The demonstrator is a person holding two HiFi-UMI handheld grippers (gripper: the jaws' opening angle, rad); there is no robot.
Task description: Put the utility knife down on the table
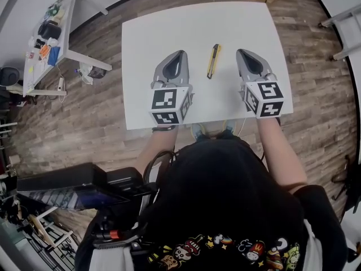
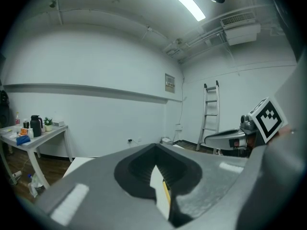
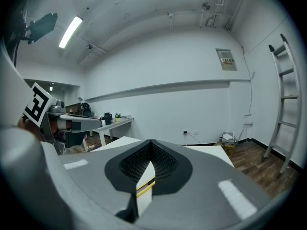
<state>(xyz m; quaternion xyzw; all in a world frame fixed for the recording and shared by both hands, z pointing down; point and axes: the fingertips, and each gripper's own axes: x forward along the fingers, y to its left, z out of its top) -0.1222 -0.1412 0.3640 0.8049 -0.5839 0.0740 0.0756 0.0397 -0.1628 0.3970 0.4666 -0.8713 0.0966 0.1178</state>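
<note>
Knife: the yellow-and-black utility knife (image 1: 213,61) lies flat on the white desk (image 1: 169,27), lengthwise away from the person, touching neither tool.
Position: it sits between the two tools, a little nearer the right one, with bare desk on both sides.
Left hand-held gripper (image 1: 180,53): jaws pressed together at the tips and holding nothing. Its own view shows only desk and a yellow sliver of the knife through the gap behind the tips.
Right hand-held gripper (image 1: 242,52): tips likewise closed and empty. A strip of the knife shows through its gap, lying on the desk beyond.
Both tools: low over the near half of the desk, pointing away from the person.
Step in hand: judging by how things lie, the put-down looks done, with the knife released and at rest.
Next move: probably nothing more than lifting both tools clear without nudging the knife. Picking it up again would call for spreading the jaws first.
</note>
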